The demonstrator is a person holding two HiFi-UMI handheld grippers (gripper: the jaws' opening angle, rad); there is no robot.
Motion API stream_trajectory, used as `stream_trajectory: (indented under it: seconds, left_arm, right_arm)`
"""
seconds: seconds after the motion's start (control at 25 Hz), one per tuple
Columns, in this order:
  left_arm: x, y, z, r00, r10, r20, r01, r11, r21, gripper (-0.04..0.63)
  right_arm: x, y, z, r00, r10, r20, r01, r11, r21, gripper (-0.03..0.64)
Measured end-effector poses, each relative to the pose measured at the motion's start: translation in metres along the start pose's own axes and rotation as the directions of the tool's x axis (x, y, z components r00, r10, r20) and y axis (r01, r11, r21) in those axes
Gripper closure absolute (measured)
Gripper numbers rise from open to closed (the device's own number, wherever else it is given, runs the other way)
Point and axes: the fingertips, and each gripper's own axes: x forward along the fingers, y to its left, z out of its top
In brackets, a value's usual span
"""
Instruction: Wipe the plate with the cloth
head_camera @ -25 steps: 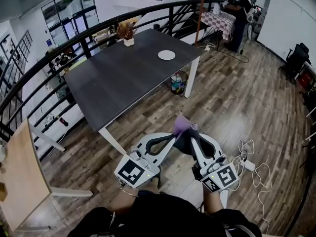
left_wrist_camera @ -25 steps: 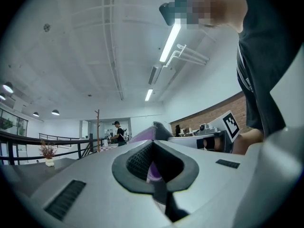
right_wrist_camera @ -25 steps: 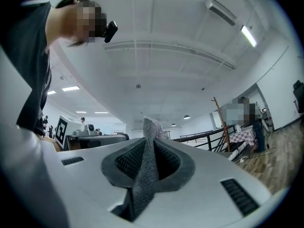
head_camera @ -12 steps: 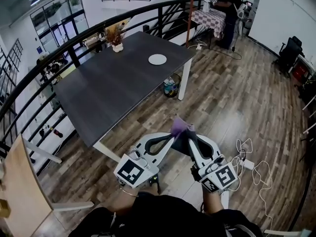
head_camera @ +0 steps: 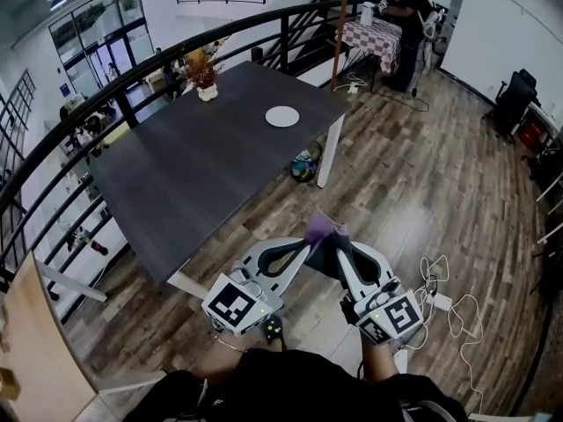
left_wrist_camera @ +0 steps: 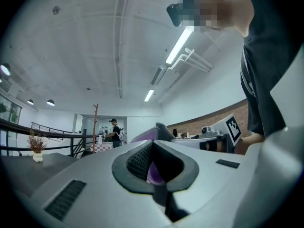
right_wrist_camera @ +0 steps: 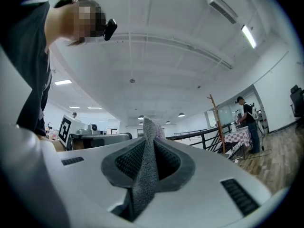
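A small white plate [head_camera: 281, 116] lies on the far part of a dark grey table [head_camera: 185, 174], well ahead of both grippers. My left gripper [head_camera: 308, 241] and right gripper [head_camera: 340, 237] meet tip to tip over the wooden floor, each shut on the same purple-grey cloth [head_camera: 323, 229]. In the left gripper view the cloth [left_wrist_camera: 145, 137] shows purple, pinched between the shut jaws of the left gripper [left_wrist_camera: 155, 175]. In the right gripper view the cloth [right_wrist_camera: 151, 132] rises as a grey fold out of the right gripper [right_wrist_camera: 144, 184].
A potted plant [head_camera: 201, 76] stands at the table's far end. A bin with bottles [head_camera: 303, 165] sits by the table leg. A black railing [head_camera: 106, 95] runs behind the table. Cables [head_camera: 444, 280] lie on the floor at right. A person [head_camera: 409, 7] stands by a checked table far back.
In the head view the table and plate have slid left and then slightly nearer. Both grippers keep the same hold on the cloth.
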Motion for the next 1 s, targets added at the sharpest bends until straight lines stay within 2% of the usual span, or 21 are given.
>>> stream_trajectory:
  seconds: [0.08, 0.2, 0.28, 0.4, 0.6, 0.76, 0.88, 1.0]
  left_arm:
    - [-0.001, 0.015, 0.001, 1.0, 0.015, -0.003, -0.015, 1.0, -0.003, 0.588]
    - [0.002, 0.03, -0.004, 0.997, 0.034, -0.062, -0.027, 0.993, 0.111, 0.588]
    - [0.006, 0.037, -0.006, 0.997, 0.022, -0.068, -0.012, 0.99, 0.143, 0.588]
    - [0.008, 0.051, -0.007, 0.999, 0.013, -0.043, -0.008, 0.994, 0.107, 0.588]
    - [0.004, 0.085, -0.008, 0.999, 0.041, -0.022, -0.04, 0.998, 0.052, 0.588]
    - [0.005, 0.109, -0.012, 0.999, 0.047, -0.016, -0.045, 0.996, 0.071, 0.588]
    - [0.008, 0.124, -0.014, 0.999, 0.046, -0.012, -0.045, 0.998, 0.05, 0.588]
    - [0.011, 0.137, -0.017, 0.998, 0.064, -0.014, -0.063, 0.994, 0.087, 0.588]
  right_arm:
    - [0.013, -0.002, -0.002, 1.0, 0.002, -0.005, -0.002, 1.0, -0.001, 0.571]
    - [0.033, -0.007, -0.003, 1.0, 0.008, -0.02, -0.008, 1.0, -0.004, 0.571]
    - [0.044, -0.012, -0.006, 0.999, 0.004, -0.036, -0.005, 1.0, -0.018, 0.571]
    - [0.061, -0.021, -0.013, 0.999, -0.002, -0.046, 0.001, 1.0, -0.019, 0.572]
    - [0.089, -0.024, -0.02, 0.999, 0.014, -0.051, -0.015, 1.0, -0.013, 0.572]
    - [0.107, -0.031, -0.028, 0.998, 0.013, -0.06, -0.014, 1.0, -0.007, 0.571]
    - [0.119, -0.039, -0.033, 0.998, -0.002, -0.06, 0.001, 1.0, -0.005, 0.572]
    - [0.13, -0.043, -0.037, 0.998, -0.005, -0.055, 0.005, 1.0, -0.009, 0.572]
